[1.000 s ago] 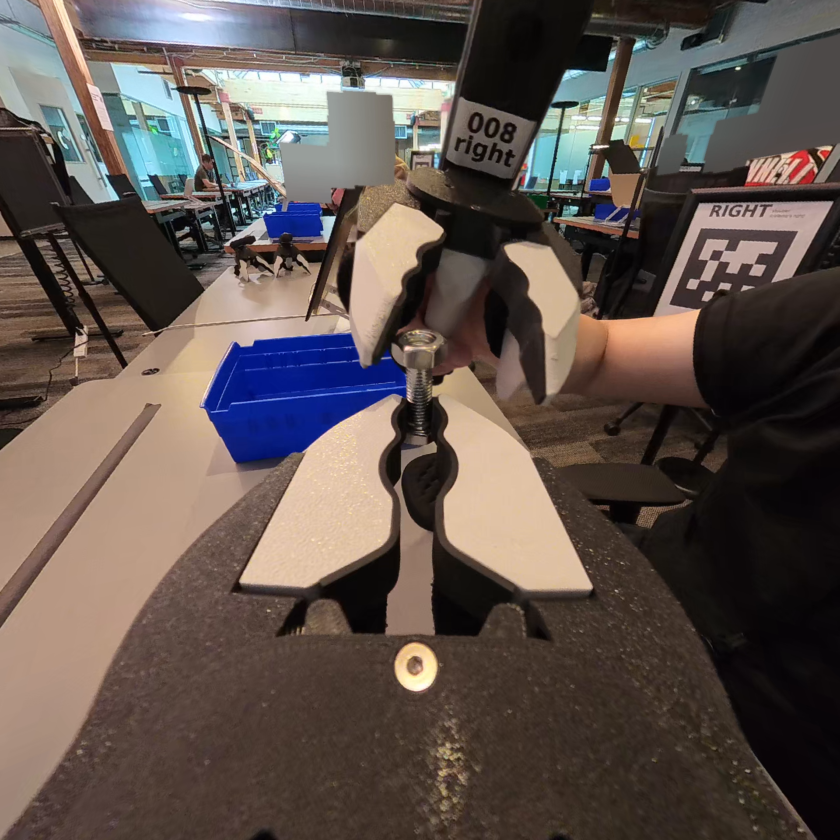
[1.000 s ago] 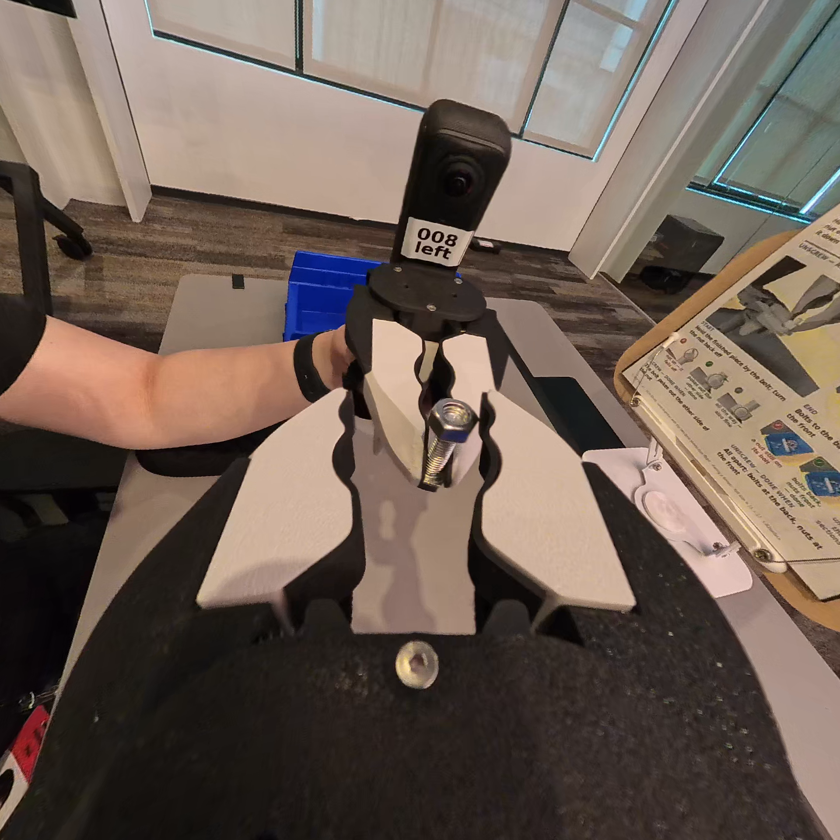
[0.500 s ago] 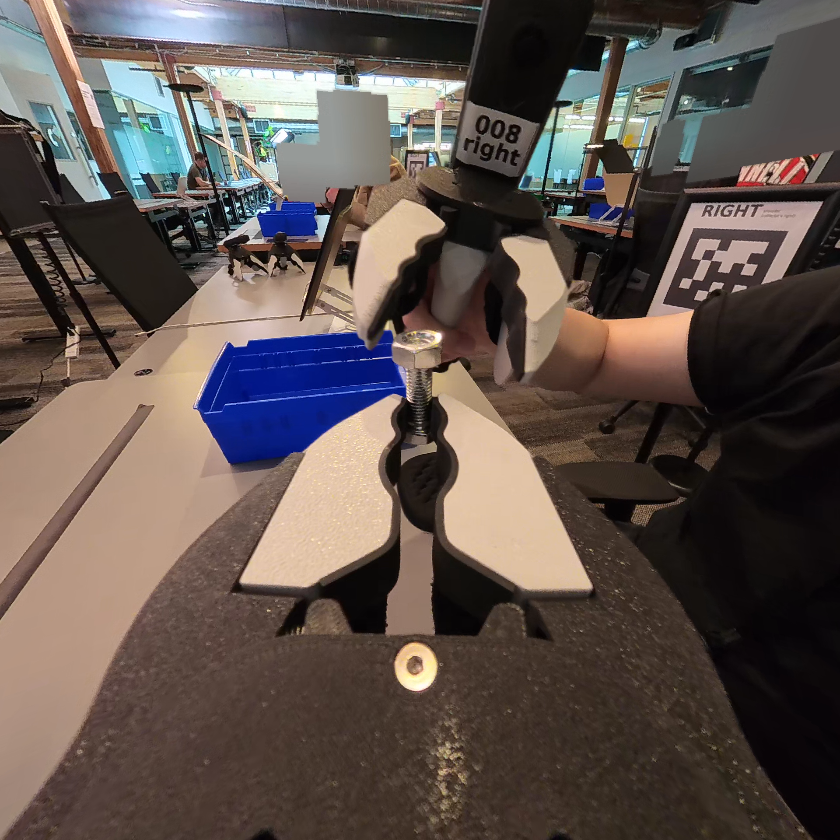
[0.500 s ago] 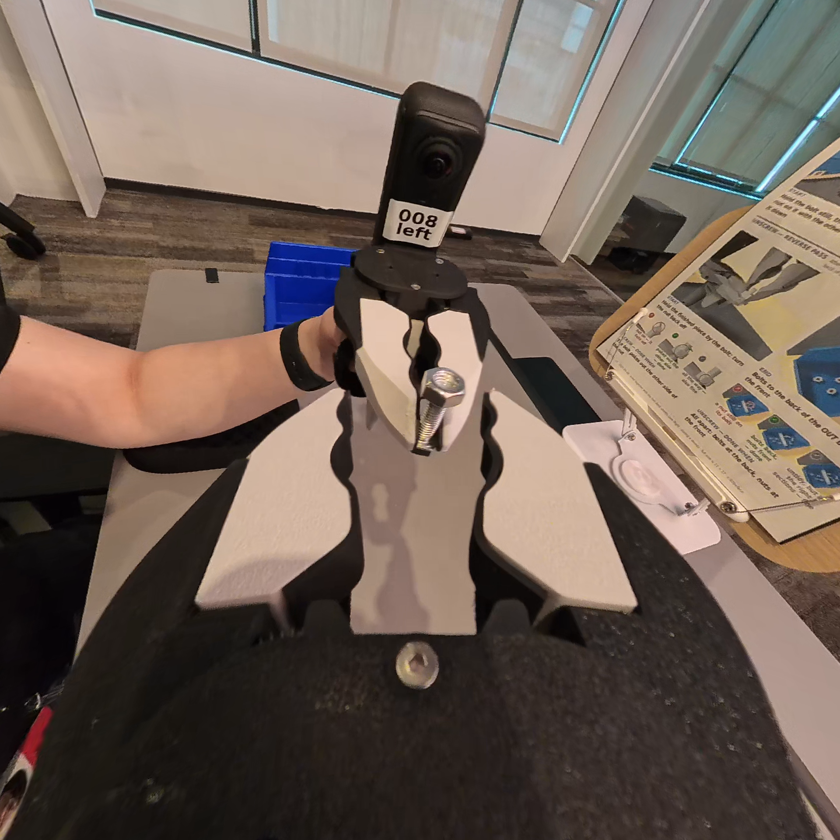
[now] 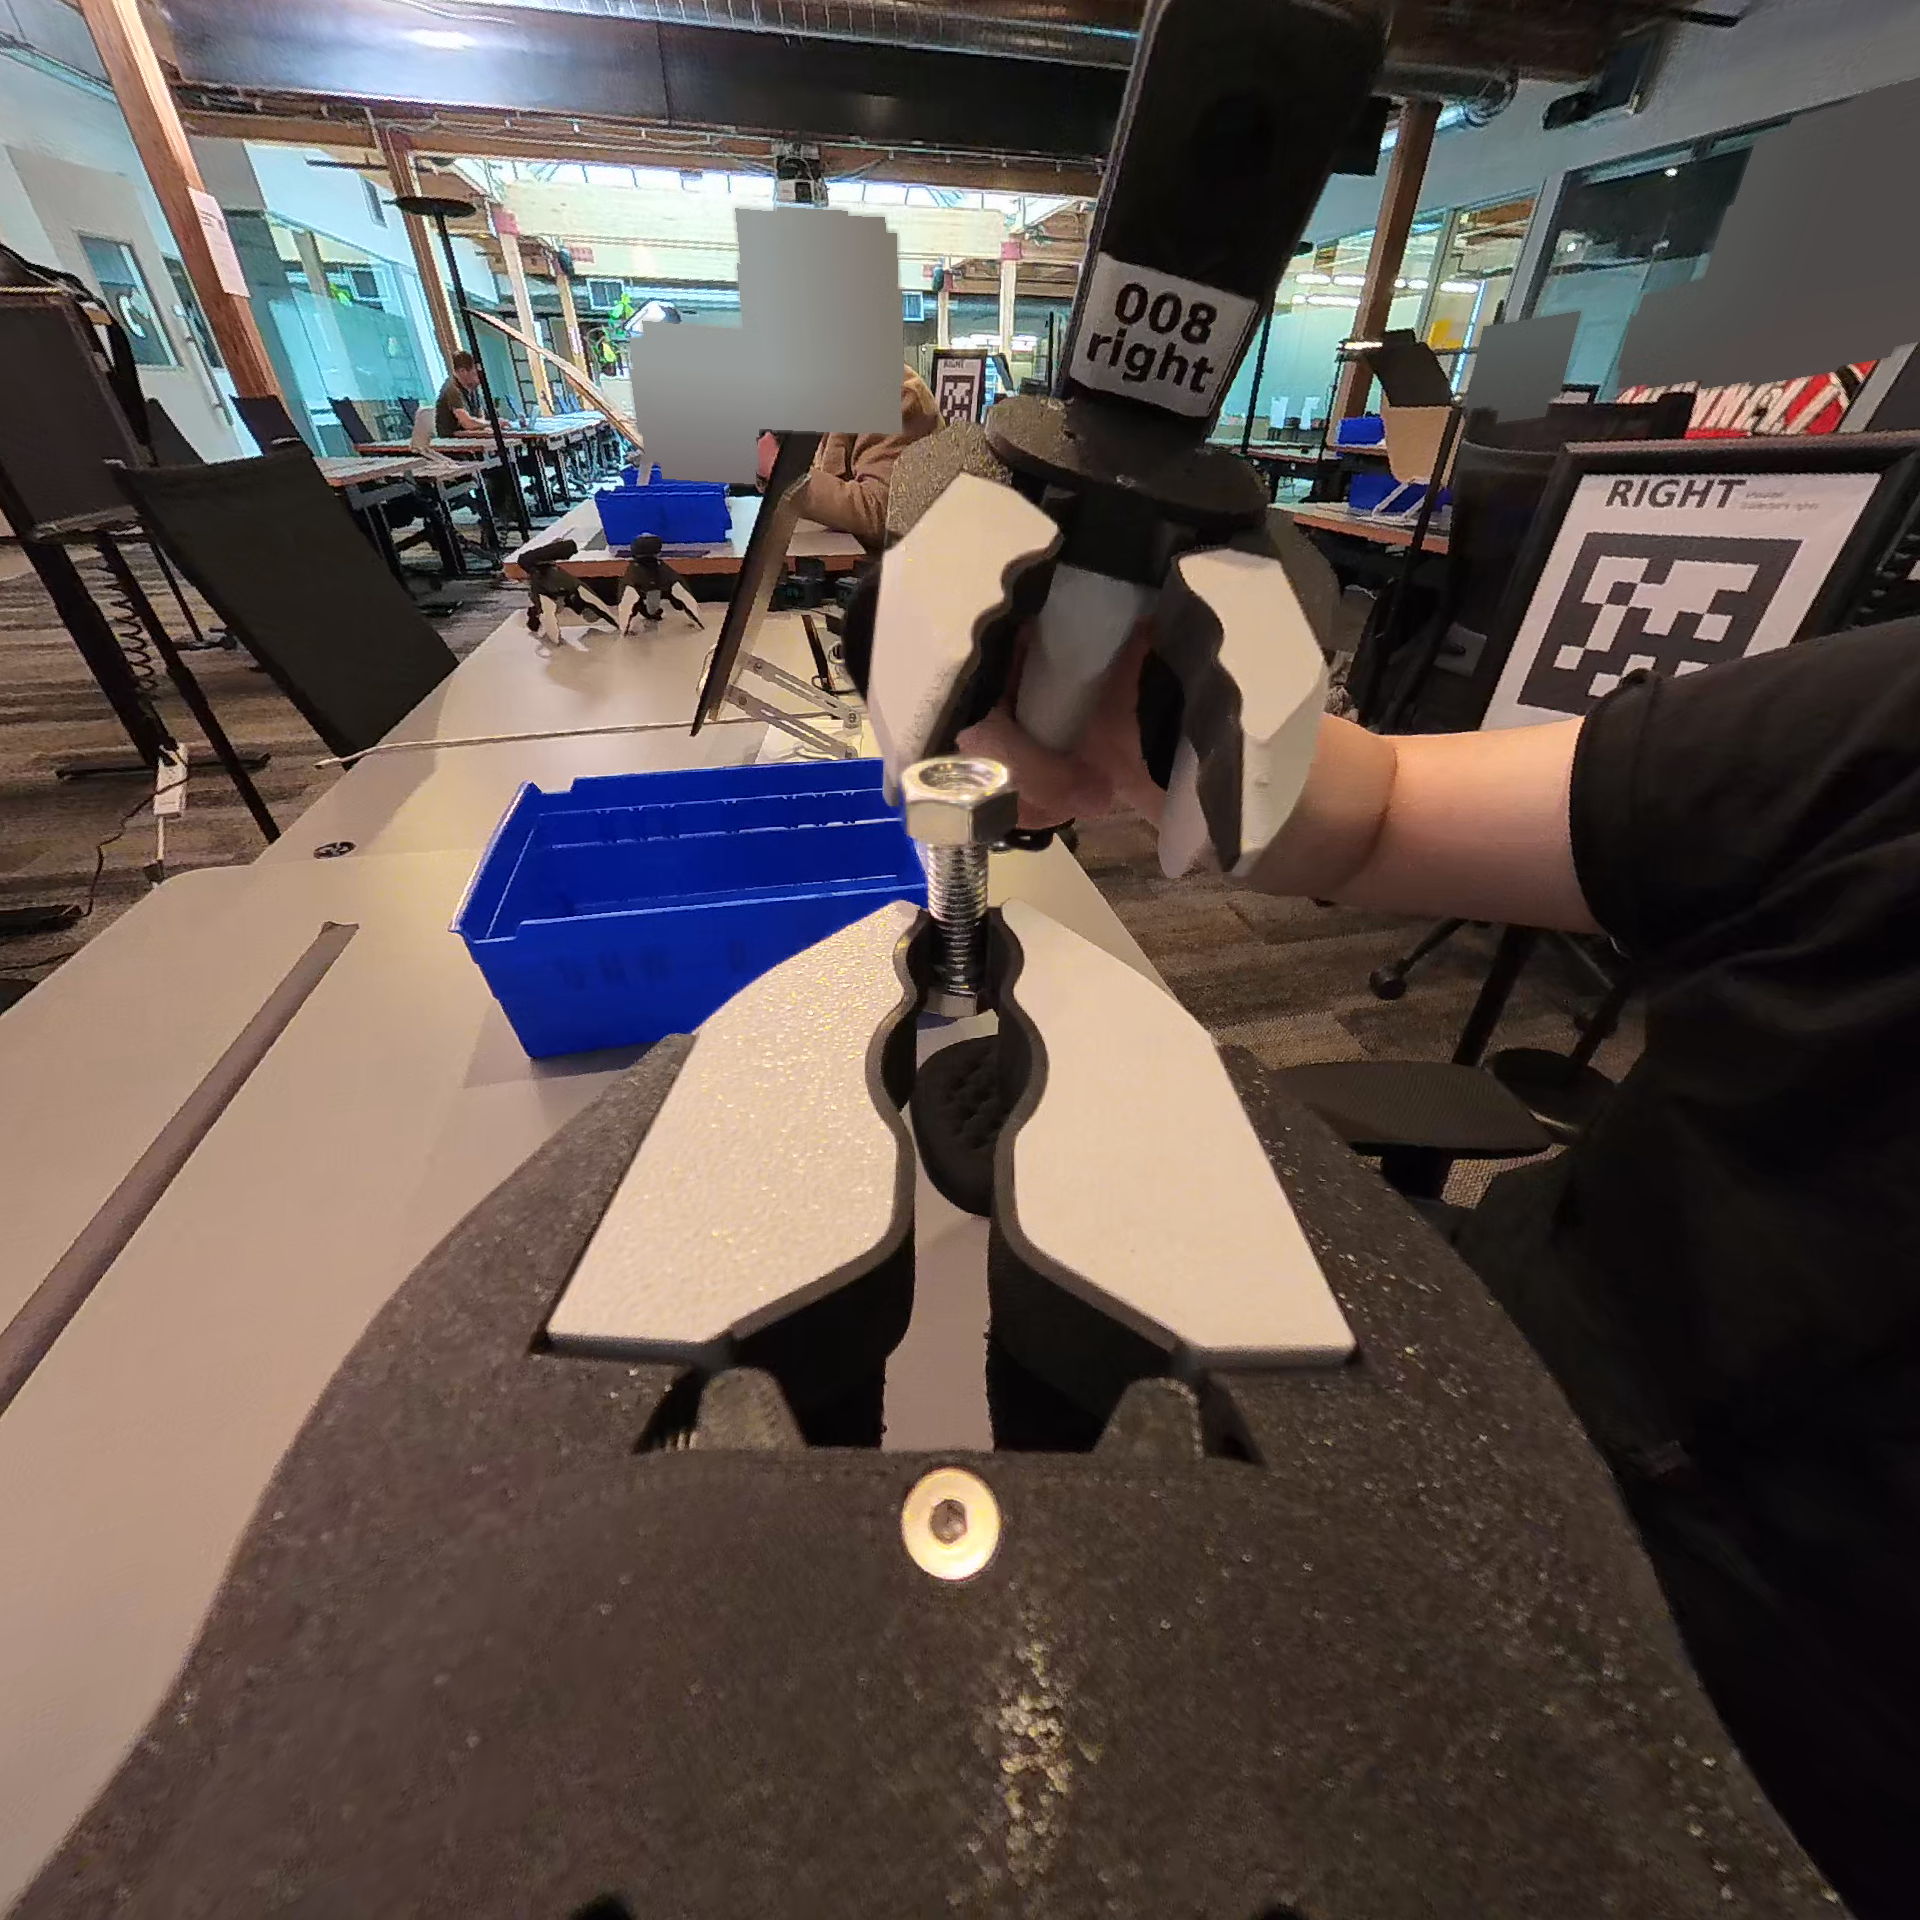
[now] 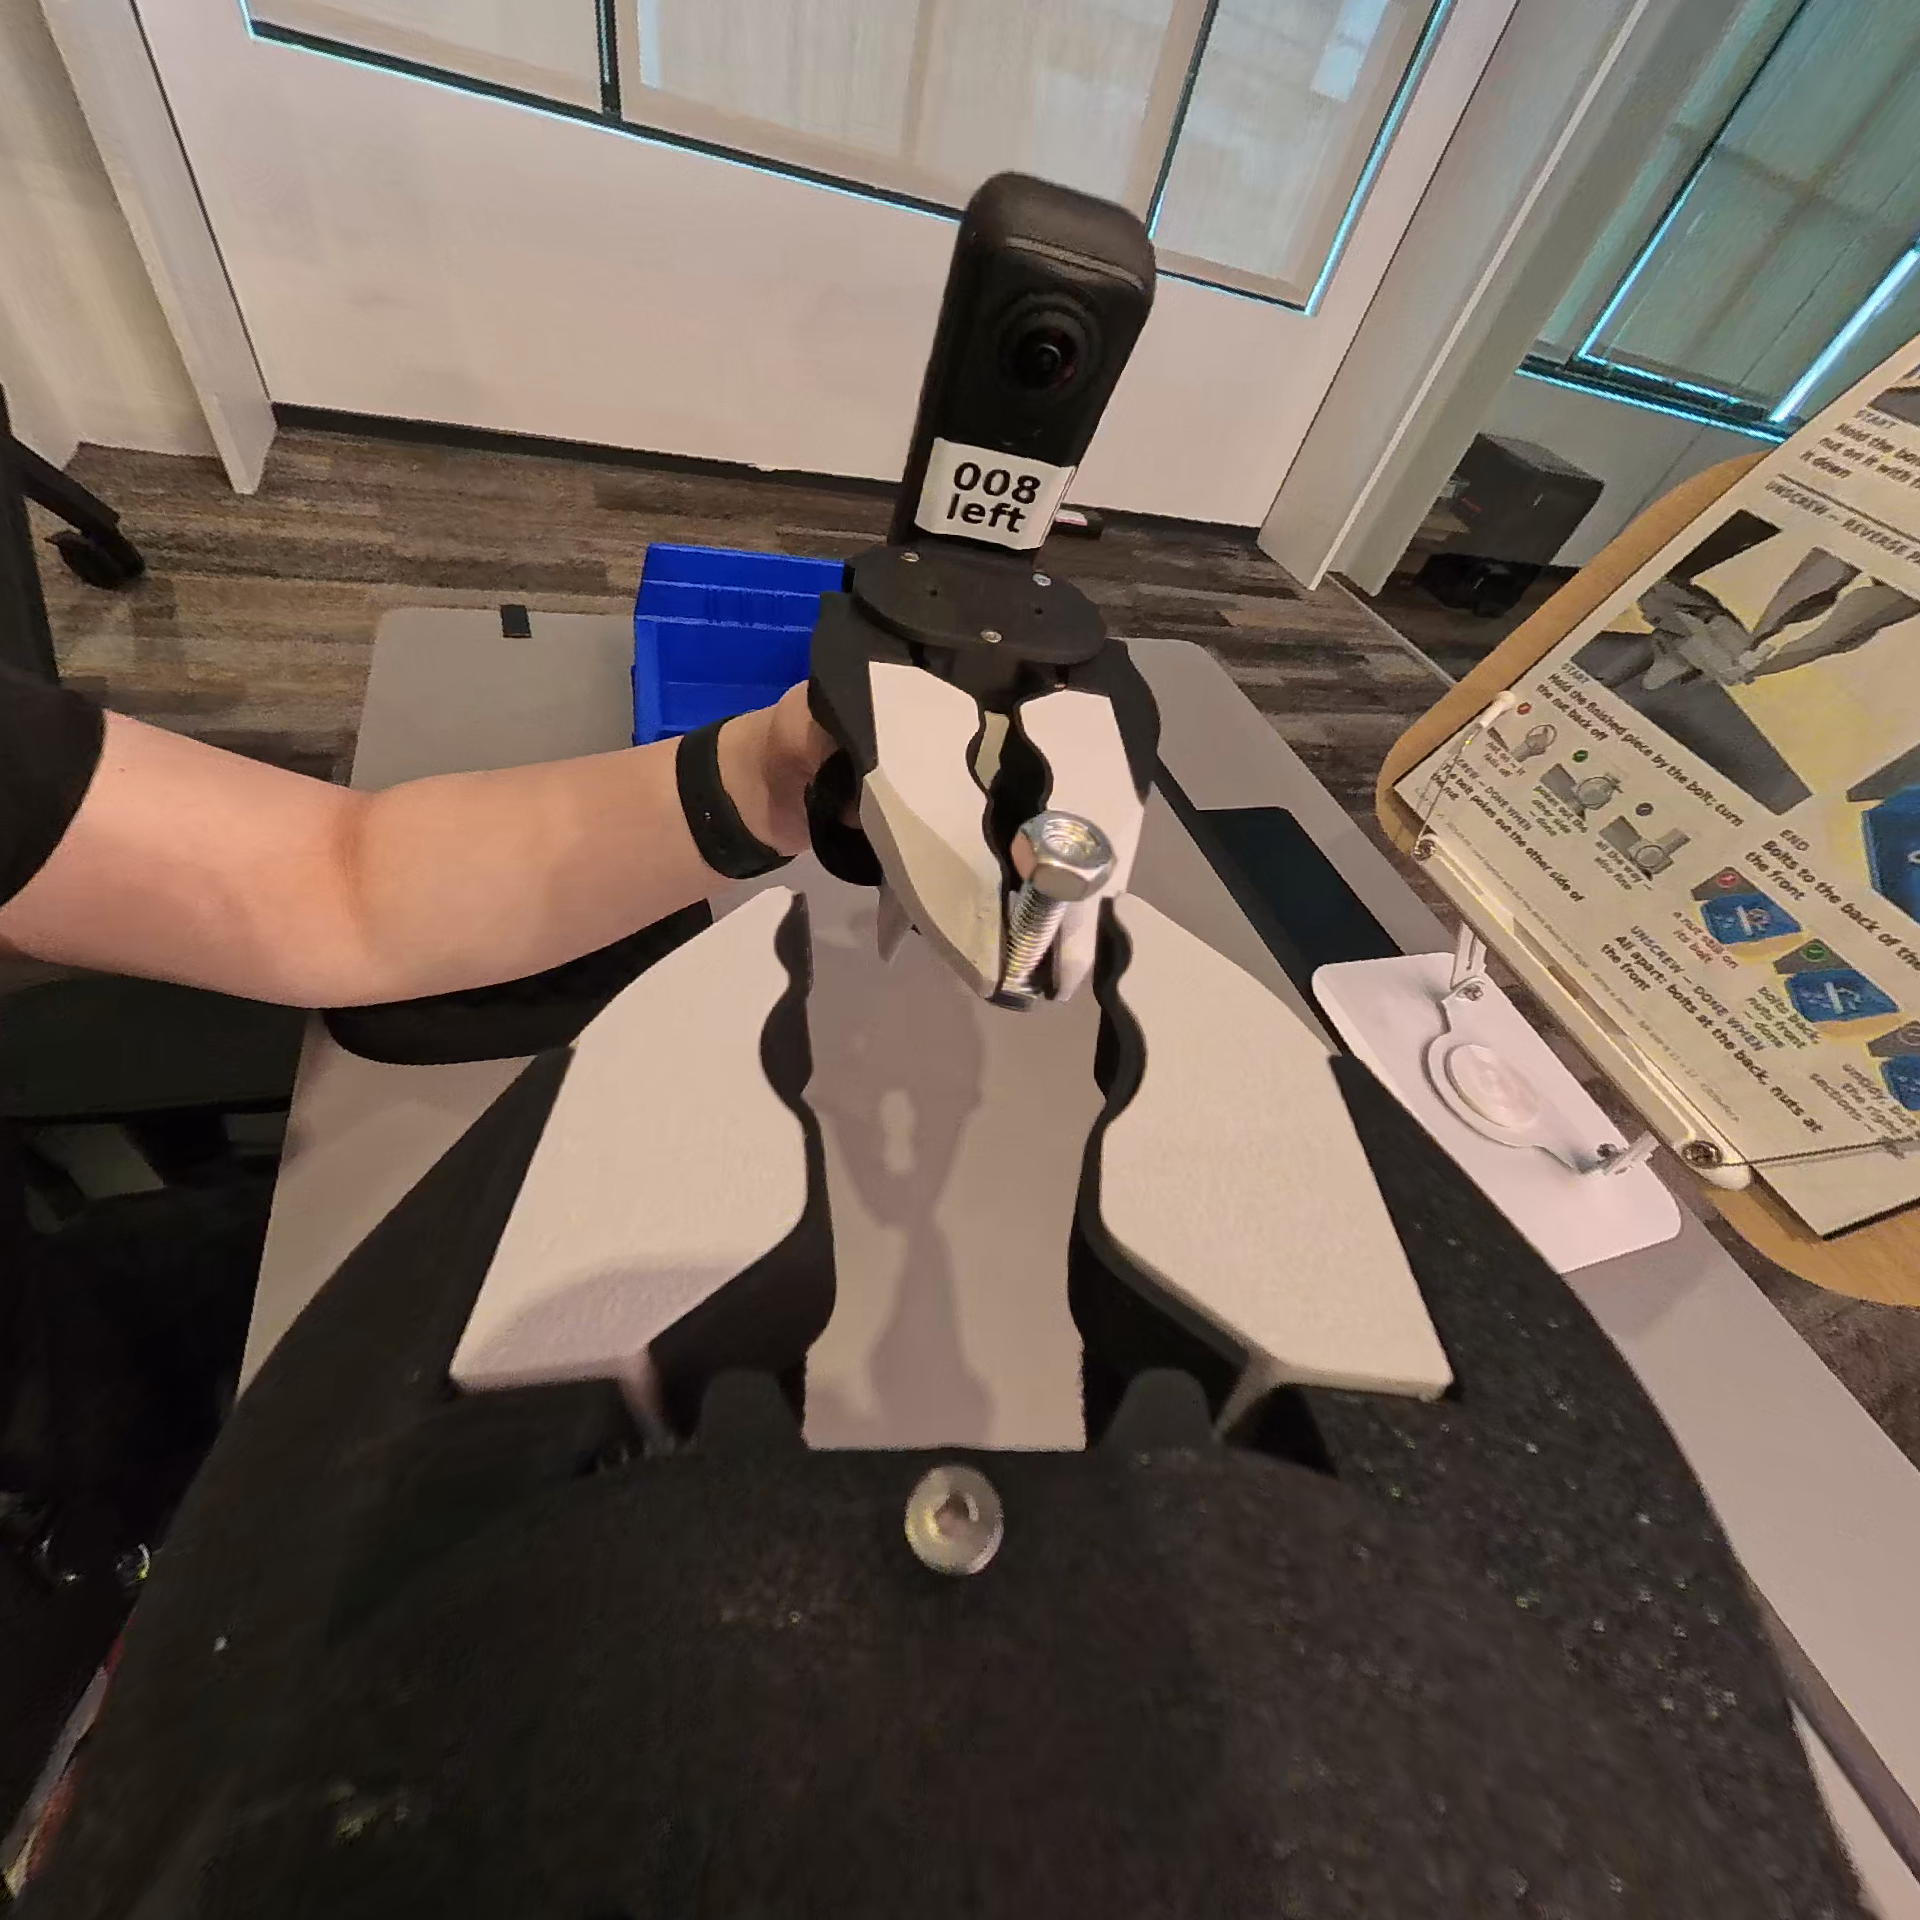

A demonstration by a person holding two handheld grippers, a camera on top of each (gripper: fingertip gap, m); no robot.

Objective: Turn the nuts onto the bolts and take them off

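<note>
The left gripper (image 5: 958,935) is clamped on the lower end of a silver bolt (image 5: 954,914), which stands nearly upright above a grey table (image 5: 208,1091). A hex nut (image 5: 958,798) sits at the bolt's top end (threaded shank bare below it). The right gripper (image 5: 1039,800) hovers just beyond the nut, its jaws spread wide and holding nothing, one white finger (image 5: 940,613) close beside the nut. Behind the bolt, a blue bin (image 5: 665,914) rests on the table. To the bolt's right in the right wrist view, an instruction sheet (image 6: 1714,810) leans on a white stand (image 6: 1496,1122).
</note>
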